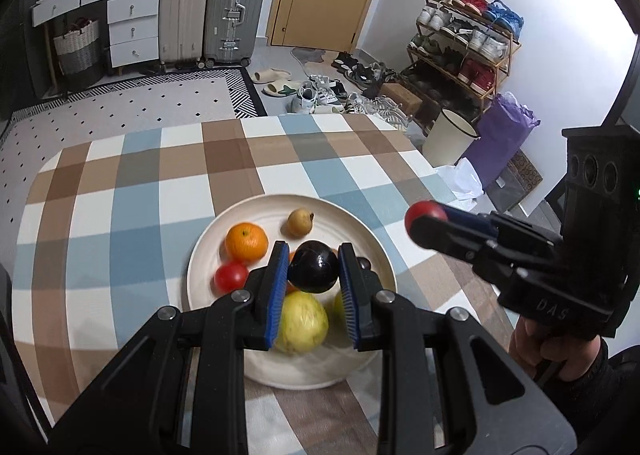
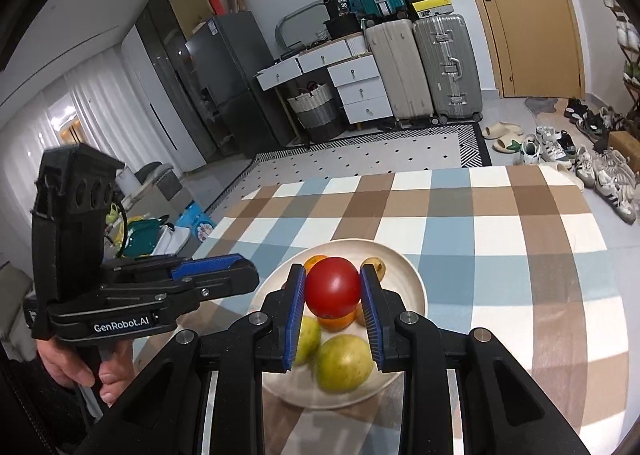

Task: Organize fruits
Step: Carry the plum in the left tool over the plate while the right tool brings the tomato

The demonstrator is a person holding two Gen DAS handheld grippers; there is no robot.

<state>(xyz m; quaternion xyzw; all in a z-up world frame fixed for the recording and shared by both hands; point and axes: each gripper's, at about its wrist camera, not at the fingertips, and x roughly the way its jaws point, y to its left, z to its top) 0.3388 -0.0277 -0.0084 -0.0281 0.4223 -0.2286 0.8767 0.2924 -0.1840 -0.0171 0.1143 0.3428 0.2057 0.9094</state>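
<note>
Seemingly both hands are mid-carry, each bringing one more fruit to the shared white plate.

From the left wrist view, the left claw is closed to a narrow gap around a dark plum, its blue pads pressing on either side. The plum hangs above the white plate, which sits on the checked desk. On the plate lie an orange at the far left, a small red fruit just near of it, a little yellow-brown pear at the far side, and a yellow-green fruit at the near side, under the claw. To the right, the right claw hovers beyond the plate's right rim, gripping something red at its tip.

From the right wrist view, the right claw is closed on a red tomato, held over the plate. Below it sit two yellow-green fruits and an orange one. The left claw reaches in from the left, side-on; its load is hidden here.

Judging by this, the step in hand is placing. The next move calls for lowering each fruit into a bare spot, such as the plate's right side, and opening only once it rests, or the round fruit may roll off.
</note>
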